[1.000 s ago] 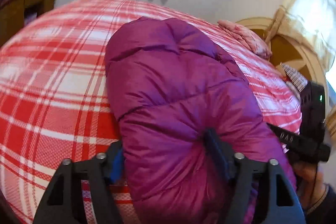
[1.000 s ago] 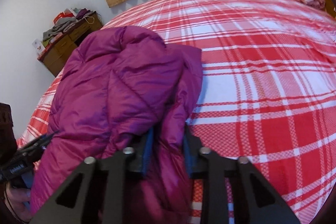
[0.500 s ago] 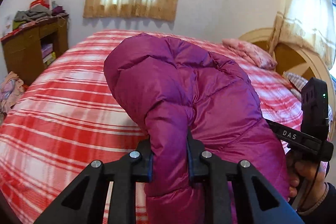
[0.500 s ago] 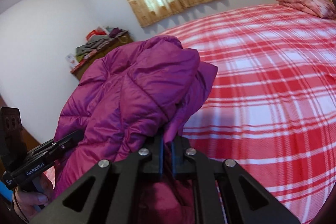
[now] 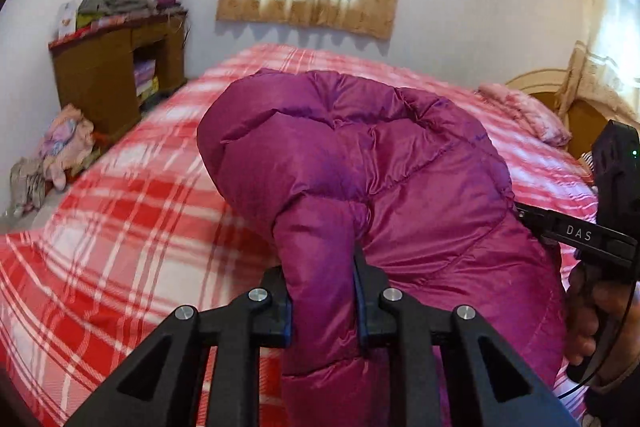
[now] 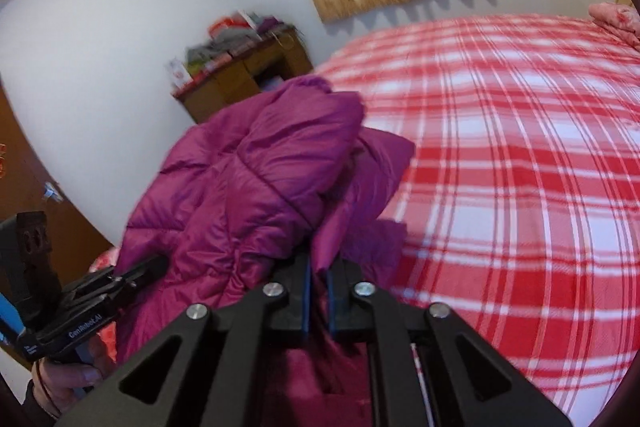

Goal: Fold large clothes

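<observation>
A magenta quilted puffer jacket (image 5: 380, 171) hangs bunched between both grippers, lifted above the bed. My left gripper (image 5: 322, 291) is shut on a thick fold of the jacket's near edge. My right gripper (image 6: 318, 287) is shut on a thin edge of the same jacket (image 6: 248, 195). The right gripper also shows at the right of the left wrist view (image 5: 576, 235), against the jacket's side. The left gripper shows at the lower left of the right wrist view (image 6: 132, 279). The jacket's lower part is hidden behind the fingers.
The bed with a red and white plaid cover (image 6: 520, 167) fills the room ahead. A wooden cabinet (image 5: 116, 75) piled with clothes stands by the far wall. A clothes heap (image 5: 60, 143) lies on the floor. A pink pillow (image 5: 528, 115) lies by the headboard.
Both grippers have shut on the jacket's edge and lifted it off the bed. The jacket now hangs bunched in the air, and the views tilt up toward the window.
</observation>
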Available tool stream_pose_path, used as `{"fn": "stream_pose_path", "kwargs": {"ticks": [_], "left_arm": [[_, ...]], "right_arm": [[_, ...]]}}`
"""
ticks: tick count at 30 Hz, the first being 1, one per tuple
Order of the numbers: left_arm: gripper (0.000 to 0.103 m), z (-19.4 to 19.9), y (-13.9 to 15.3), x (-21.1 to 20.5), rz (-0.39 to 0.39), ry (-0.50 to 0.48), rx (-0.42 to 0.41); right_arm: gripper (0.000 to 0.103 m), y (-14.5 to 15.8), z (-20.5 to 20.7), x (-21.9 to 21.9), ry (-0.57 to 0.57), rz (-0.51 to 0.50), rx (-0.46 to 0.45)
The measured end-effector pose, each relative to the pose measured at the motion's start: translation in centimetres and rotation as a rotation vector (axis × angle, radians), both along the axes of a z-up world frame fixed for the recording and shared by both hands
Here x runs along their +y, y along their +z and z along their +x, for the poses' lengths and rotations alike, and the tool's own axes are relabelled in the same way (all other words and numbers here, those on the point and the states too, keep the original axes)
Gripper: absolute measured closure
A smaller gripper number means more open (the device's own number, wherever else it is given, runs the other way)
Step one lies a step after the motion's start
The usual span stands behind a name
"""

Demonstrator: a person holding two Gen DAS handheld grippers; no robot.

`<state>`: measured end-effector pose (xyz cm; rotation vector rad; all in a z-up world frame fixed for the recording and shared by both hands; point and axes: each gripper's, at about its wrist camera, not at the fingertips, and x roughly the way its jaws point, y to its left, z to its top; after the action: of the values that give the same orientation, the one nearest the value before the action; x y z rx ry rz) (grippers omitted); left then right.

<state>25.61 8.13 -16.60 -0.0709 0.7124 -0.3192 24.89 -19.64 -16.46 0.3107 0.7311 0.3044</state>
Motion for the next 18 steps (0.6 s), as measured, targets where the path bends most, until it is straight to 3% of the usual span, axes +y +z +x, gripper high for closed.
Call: {"fn": "stream_pose_path", "kwargs": {"ticks": [1,2,4,5,7,9,10,11,12,14,18], "left_arm": [[0.080,0.3,-1.2,0.5,0.003,0.008,0.018],[0.080,0.4,-2.0,0.9,0.003,0.018,0.029],[0.080,0.5,-3.1,1.4,-0.018,0.021,0.040],[0.080,0.5,-3.6,1.7,-0.037,0.021,0.035],[0.080,0.3,-3.7,1.7,-0.041,0.018,0.023],[0.080,0.3,-3.7,1.3,-0.027,0.019,0.014],[0.080,0.2,-3.6,1.3,-0.030,0.019,0.012],[0.080,0.1,-3.4,1.2,-0.032,0.023,0.005],[0.080,-0.2,-3.1,1.1,-0.021,0.032,-0.009],[0.080,-0.9,-2.2,1.3,-0.013,0.043,-0.042],[0.080,-2.0,-0.1,2.9,-0.028,0.071,-0.099]], "right_arm": [[0.079,-1.3,0.5,0.3,-0.008,-0.037,0.050],[0.061,-2.5,0.8,0.6,-0.009,-0.063,0.096],[0.041,-4.8,1.2,1.0,-0.007,-0.115,0.150],[0.039,-6.0,1.2,1.1,-0.007,-0.134,0.159],[0.039,-7.9,1.4,0.6,0.002,-0.073,0.192],[0.046,-8.8,1.4,0.4,0.011,-0.015,0.182],[0.085,-8.7,1.6,0.6,0.034,0.003,0.183],[0.092,-8.8,1.9,0.8,0.095,0.088,0.194],[0.092,-8.7,2.0,1.2,0.114,0.120,0.197],[0.093,-7.8,1.4,2.8,0.131,0.061,0.164],[0.093,-6.5,1.0,3.0,0.141,0.149,0.118]]}}
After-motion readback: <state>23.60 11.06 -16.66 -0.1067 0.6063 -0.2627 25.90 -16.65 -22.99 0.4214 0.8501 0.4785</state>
